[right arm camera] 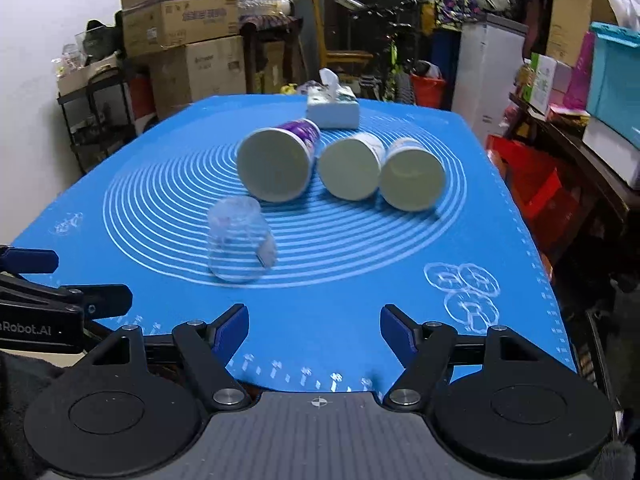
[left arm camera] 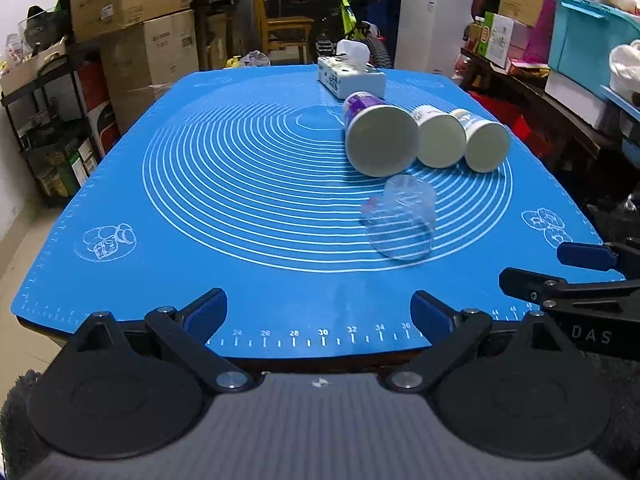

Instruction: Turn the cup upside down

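Three paper cups stand upright in a row on the blue mat (left arm camera: 240, 272): a purple-printed cup (left arm camera: 378, 136) (right arm camera: 278, 162), a middle cup (left arm camera: 438, 136) (right arm camera: 352, 168) and a right cup (left arm camera: 484, 144) (right arm camera: 412, 178). A clear plastic cup (left arm camera: 400, 220) (right arm camera: 240, 240) stands in front of them. My left gripper (left arm camera: 320, 312) is open and empty at the mat's near edge. My right gripper (right arm camera: 314, 326) is open and empty, beside the left one; it shows in the left wrist view (left arm camera: 560, 268).
A tissue box (left arm camera: 350, 74) (right arm camera: 332, 110) sits at the mat's far side. Cardboard boxes (left arm camera: 148, 44) and a shelf stand beyond on the left; a white appliance (left arm camera: 432, 24) and stacked bins (left arm camera: 592, 40) stand on the right.
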`<action>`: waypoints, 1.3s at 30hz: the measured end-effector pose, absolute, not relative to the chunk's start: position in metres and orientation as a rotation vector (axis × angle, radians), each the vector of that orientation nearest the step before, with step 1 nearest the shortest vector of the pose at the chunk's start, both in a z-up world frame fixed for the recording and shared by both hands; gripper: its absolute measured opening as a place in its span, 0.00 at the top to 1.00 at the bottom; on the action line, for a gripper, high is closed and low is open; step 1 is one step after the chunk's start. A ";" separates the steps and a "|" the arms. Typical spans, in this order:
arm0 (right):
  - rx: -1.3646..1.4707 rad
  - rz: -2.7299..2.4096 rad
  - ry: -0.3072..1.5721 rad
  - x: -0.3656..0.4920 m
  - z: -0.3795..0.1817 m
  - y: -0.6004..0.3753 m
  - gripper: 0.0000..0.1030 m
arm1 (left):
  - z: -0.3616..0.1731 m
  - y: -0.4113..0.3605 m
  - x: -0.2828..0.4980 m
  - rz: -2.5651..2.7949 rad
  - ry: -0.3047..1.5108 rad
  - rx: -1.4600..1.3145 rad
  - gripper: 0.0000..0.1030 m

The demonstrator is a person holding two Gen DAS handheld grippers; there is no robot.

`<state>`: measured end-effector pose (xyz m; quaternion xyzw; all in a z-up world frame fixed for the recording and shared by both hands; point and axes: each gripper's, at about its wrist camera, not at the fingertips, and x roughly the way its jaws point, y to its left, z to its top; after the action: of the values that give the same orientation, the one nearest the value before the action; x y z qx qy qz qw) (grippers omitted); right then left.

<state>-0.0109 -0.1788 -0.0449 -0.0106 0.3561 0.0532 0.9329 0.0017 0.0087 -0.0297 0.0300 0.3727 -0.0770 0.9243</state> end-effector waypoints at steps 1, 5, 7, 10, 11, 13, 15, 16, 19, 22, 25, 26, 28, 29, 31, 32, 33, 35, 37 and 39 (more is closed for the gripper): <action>-0.020 0.107 0.730 -0.011 -0.045 -0.180 0.25 | -0.030 0.007 0.001 -0.159 0.766 0.067 0.05; -0.016 0.106 0.729 -0.014 -0.045 -0.182 0.25 | -0.030 0.003 -0.001 -0.166 0.769 0.073 0.05; -0.009 0.110 0.730 -0.014 -0.045 -0.183 0.25 | -0.030 0.002 -0.002 -0.167 0.769 0.077 0.05; -0.010 0.106 0.733 -0.015 -0.044 -0.183 0.25 | -0.030 0.000 -0.002 -0.170 0.773 0.080 0.05; -0.009 0.105 0.732 -0.014 -0.044 -0.183 0.25 | -0.030 0.000 -0.002 -0.171 0.774 0.080 0.05; -0.010 0.102 0.731 -0.013 -0.044 -0.182 0.25 | -0.030 -0.001 -0.002 -0.172 0.777 0.077 0.05; -0.010 0.100 0.731 -0.013 -0.043 -0.183 0.25 | -0.030 -0.001 -0.002 -0.172 0.778 0.078 0.05; -0.008 0.099 0.730 -0.013 -0.044 -0.183 0.25 | -0.030 -0.001 -0.002 -0.171 0.777 0.079 0.05; -0.003 0.099 0.731 -0.012 -0.044 -0.184 0.25 | -0.030 -0.001 -0.001 -0.170 0.777 0.080 0.05; -0.002 0.098 0.730 -0.013 -0.044 -0.184 0.25 | -0.031 -0.002 0.000 -0.169 0.780 0.080 0.05; -0.002 0.096 0.728 -0.012 -0.044 -0.185 0.25 | -0.031 -0.003 0.000 -0.173 0.783 0.082 0.05; -0.003 0.095 0.729 -0.012 -0.044 -0.185 0.25 | -0.031 -0.003 0.000 -0.174 0.782 0.083 0.05; -0.001 0.095 0.729 -0.011 -0.044 -0.185 0.25 | -0.030 -0.004 0.001 -0.178 0.781 0.087 0.05; -0.001 0.095 0.729 -0.011 -0.044 -0.185 0.25 | -0.030 -0.004 0.000 -0.179 0.780 0.087 0.05; -0.002 0.094 0.728 -0.011 -0.044 -0.185 0.25 | -0.030 -0.004 0.001 -0.178 0.779 0.088 0.05; -0.002 0.095 0.728 -0.011 -0.044 -0.185 0.25 | -0.030 -0.004 0.001 -0.176 0.778 0.089 0.05; -0.001 0.096 0.727 -0.011 -0.044 -0.185 0.25 | -0.030 -0.004 0.001 -0.175 0.778 0.089 0.05; 0.001 0.095 0.726 -0.011 -0.043 -0.186 0.25 | -0.030 -0.004 0.002 -0.173 0.780 0.088 0.05; 0.003 0.094 0.726 -0.011 -0.043 -0.186 0.25 | -0.030 -0.004 0.002 -0.171 0.781 0.088 0.05; 0.003 0.094 0.726 -0.011 -0.043 -0.187 0.25 | -0.031 -0.005 0.002 -0.171 0.783 0.088 0.05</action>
<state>-0.0106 -0.1865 -0.0434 0.0014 0.3548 0.0459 0.9338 0.0019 -0.0048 -0.0308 0.0428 0.3810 -0.0832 0.9198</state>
